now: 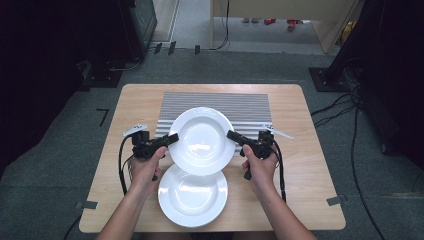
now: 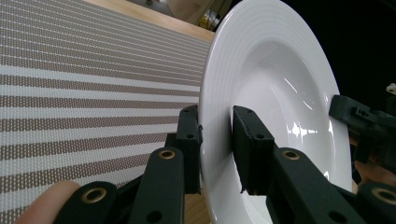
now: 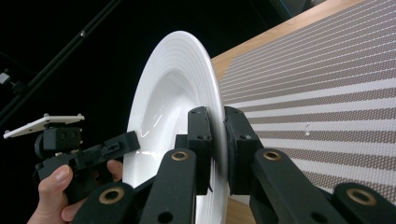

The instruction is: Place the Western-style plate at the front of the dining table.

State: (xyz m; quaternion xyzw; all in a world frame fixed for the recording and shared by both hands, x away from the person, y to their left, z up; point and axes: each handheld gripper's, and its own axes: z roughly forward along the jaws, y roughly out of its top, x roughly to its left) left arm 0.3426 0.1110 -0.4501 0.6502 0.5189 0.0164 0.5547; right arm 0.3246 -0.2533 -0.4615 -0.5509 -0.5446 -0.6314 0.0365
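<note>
Plate (image 1: pixel 202 140) hangs above the striped mat (image 1: pixel 250 107), held at opposite rim edges: the left gripper (image 1: pixel 172 138) clamps its left rim, the right gripper (image 1: pixel 231 135) clamps its right rim. A second plate (image 1: pixel 192 195) lies on the table (image 1: pixel 310 165) just below it.

No readable text anywhere I look. My plates (image 1: pixel 202 140) plain white, no maker's mark showing. Striped mat (image 1: pixel 250 107) carries pattern only. My grippers bare black, no label legible. Table (image 1: pixel 310 170) unmarked wood.
</note>
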